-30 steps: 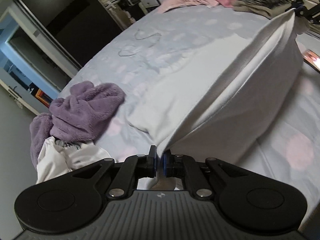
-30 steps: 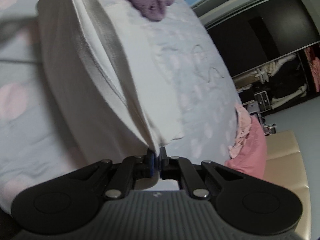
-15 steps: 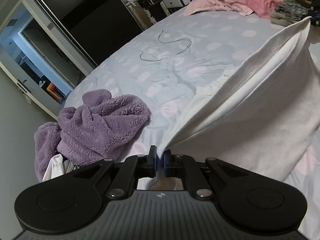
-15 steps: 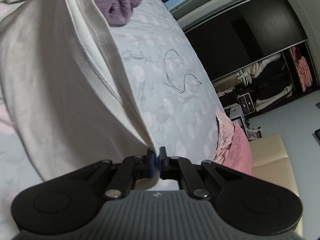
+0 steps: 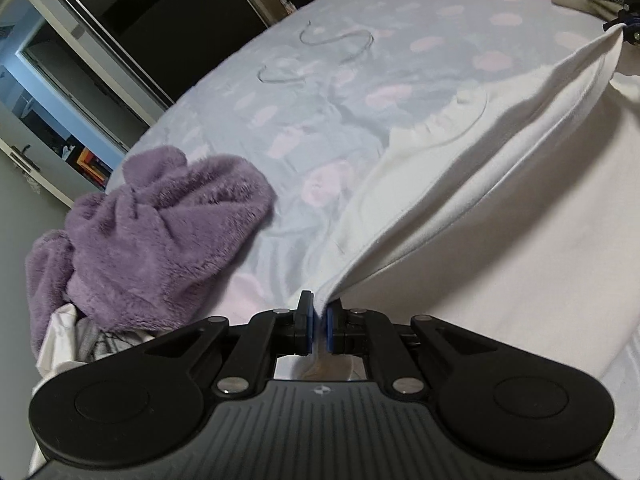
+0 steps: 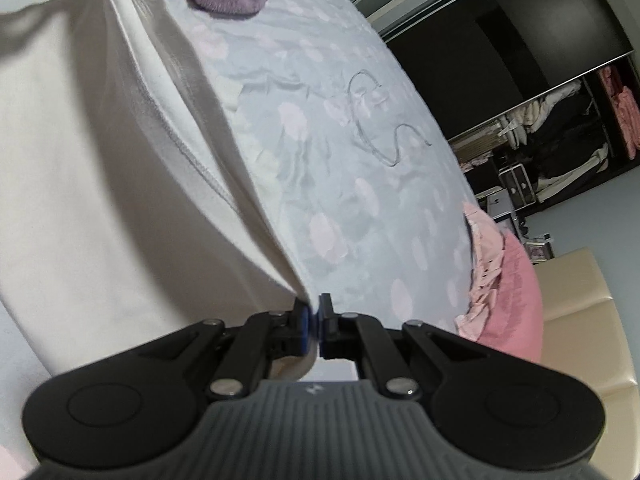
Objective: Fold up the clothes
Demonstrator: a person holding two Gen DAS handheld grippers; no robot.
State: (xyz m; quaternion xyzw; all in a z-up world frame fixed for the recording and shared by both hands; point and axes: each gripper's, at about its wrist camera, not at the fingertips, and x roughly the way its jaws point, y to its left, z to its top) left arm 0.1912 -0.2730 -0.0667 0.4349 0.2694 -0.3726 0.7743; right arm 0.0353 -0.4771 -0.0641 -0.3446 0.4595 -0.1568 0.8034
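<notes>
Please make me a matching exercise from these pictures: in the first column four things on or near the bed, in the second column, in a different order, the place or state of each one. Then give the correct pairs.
Things:
1. white garment
2. purple fleece
3. thin cord
4. pink pillow

Places or states:
A. lies in curls on the bare spotted bedsheet
B. bunched in a heap at the bed's edge
C. held at two corners by the left gripper and the right gripper
D. at the head of the bed, next to a beige headboard

Pairs: 1-C, 2-B, 3-A, 4-D
</notes>
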